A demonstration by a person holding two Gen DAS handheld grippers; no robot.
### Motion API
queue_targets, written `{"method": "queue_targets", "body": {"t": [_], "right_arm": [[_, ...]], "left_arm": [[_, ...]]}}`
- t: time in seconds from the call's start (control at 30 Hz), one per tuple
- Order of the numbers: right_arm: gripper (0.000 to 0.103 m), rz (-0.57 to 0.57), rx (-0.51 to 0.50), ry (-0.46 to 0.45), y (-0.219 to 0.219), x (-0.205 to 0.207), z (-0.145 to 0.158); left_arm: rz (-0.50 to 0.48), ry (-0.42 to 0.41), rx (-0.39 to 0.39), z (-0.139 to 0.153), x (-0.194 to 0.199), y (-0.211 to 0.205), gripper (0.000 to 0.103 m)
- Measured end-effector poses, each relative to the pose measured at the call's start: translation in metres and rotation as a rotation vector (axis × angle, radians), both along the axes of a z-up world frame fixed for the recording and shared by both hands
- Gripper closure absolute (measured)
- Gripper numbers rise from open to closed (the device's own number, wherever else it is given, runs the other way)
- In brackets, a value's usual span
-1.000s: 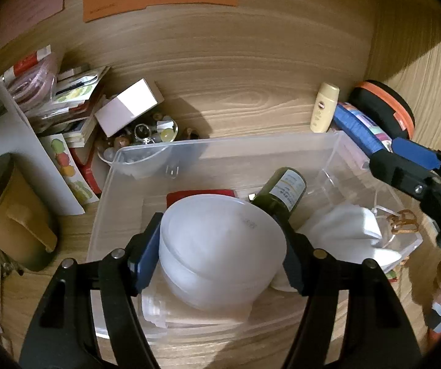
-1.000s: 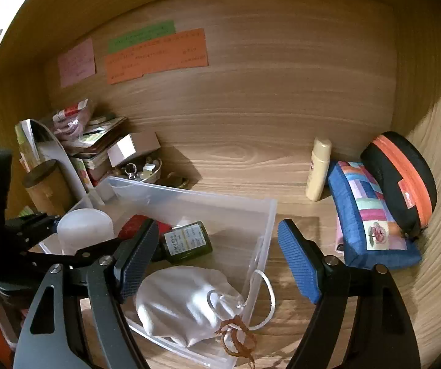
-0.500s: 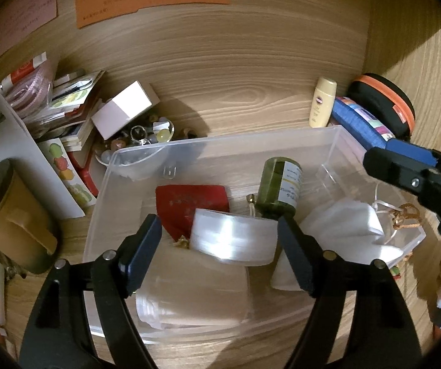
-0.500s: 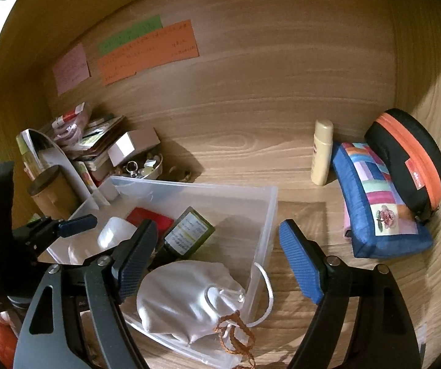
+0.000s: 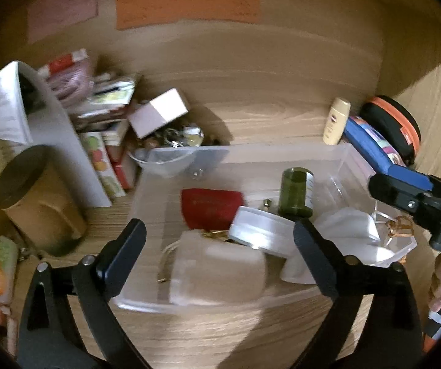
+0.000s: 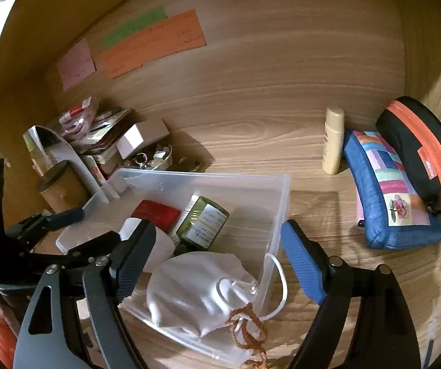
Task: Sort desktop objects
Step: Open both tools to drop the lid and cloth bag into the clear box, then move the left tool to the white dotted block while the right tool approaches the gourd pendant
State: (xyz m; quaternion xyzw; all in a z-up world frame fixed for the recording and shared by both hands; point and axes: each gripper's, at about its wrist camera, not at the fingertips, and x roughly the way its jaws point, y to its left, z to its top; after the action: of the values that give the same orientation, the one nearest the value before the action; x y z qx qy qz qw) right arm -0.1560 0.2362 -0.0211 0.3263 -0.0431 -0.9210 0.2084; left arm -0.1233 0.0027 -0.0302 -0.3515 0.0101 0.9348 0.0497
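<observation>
Left gripper (image 5: 217, 246) just opened over bin (image 5: 281, 150); jar (image 5: 261, 235) beneath.

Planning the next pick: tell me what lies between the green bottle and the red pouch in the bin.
A white round jar on its side lies low between the green bottle and red pouch; shown in the left wrist view.

A bin (image 6: 277, 203) sits on the surface (image 6: 251, 141), holding a bottle (image 6: 203, 223), a pouch (image 6: 194, 292) and perhaps a lidded jar (image 5: 261, 235). Two cases (image 6: 389, 190) lie to its right.
</observation>
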Motion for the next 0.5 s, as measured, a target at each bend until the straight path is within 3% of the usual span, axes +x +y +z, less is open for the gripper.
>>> {"method": "queue_targets", "body": {"t": [0.27, 0.5], "right_arm": [[0.019, -0.025, -0.019, 0.086, 0.008, 0.028, 0.021], [0.018, -0.040, 0.068, 0.160, 0.013, 0.058, 0.033]], "left_arm": [[0.050, 0.039, 0.012, 0.014, 0.021, -0.017, 0.003], [0.075, 0.058, -0.006, 0.013, 0.044, -0.029, 0.002]]}}
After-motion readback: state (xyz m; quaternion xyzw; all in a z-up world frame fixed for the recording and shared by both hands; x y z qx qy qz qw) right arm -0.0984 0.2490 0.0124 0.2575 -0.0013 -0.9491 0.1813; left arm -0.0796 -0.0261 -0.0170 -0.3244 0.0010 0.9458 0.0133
